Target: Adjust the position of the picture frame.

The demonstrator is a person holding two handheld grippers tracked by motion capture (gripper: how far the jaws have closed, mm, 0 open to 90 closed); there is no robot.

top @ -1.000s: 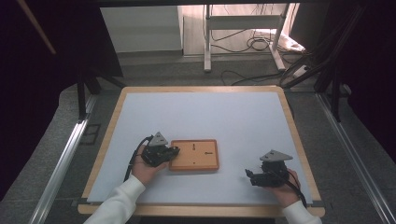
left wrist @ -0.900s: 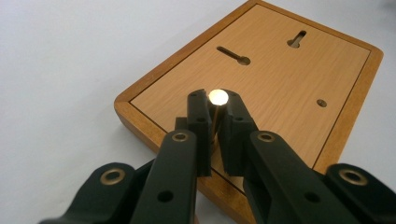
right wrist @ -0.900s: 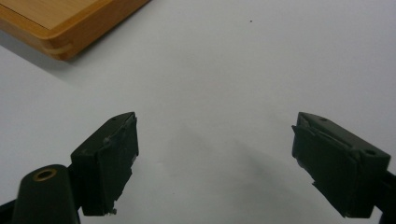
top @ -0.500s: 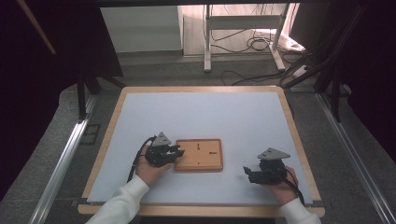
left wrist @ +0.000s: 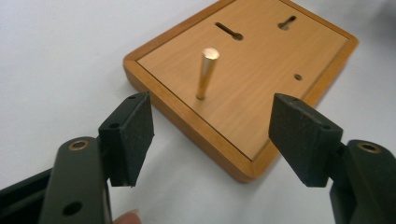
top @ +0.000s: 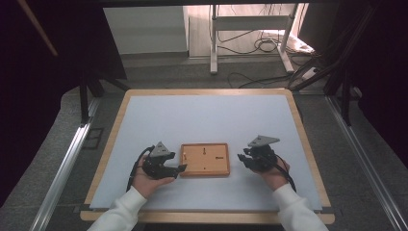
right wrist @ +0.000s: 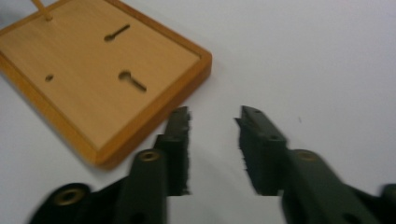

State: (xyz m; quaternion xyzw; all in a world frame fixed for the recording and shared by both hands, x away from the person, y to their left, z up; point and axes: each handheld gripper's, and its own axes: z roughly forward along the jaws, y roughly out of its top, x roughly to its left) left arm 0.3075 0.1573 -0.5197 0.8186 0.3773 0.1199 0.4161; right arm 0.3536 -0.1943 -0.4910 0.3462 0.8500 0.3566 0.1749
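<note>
A flat wooden frame [top: 204, 160] lies back-up on the white table sheet, with keyhole slots and a short brass peg [left wrist: 205, 73] standing near its left edge. My left gripper [top: 179, 169] is at the frame's near left corner. Its jaws have just been opening and stand wide, pads off the wood; in the left gripper view [left wrist: 212, 119] the frame [left wrist: 261, 65] lies ahead of them. My right gripper [top: 242, 159] hovers just right of the frame. Its jaws [right wrist: 212, 114] have just been closing, a narrow gap is left with nothing in it, and the frame [right wrist: 84, 70] lies to their left.
The white sheet [top: 207, 115] sits on a wooden-edged table [top: 298, 125]. Metal rails run along both sides on the floor. A white stand [top: 250, 38] and cables lie beyond the far edge.
The left jaws have spread apart off the frame's corner. The frame has shifted slightly right. The right gripper has moved left toward the frame, and its jaws have narrowed.
</note>
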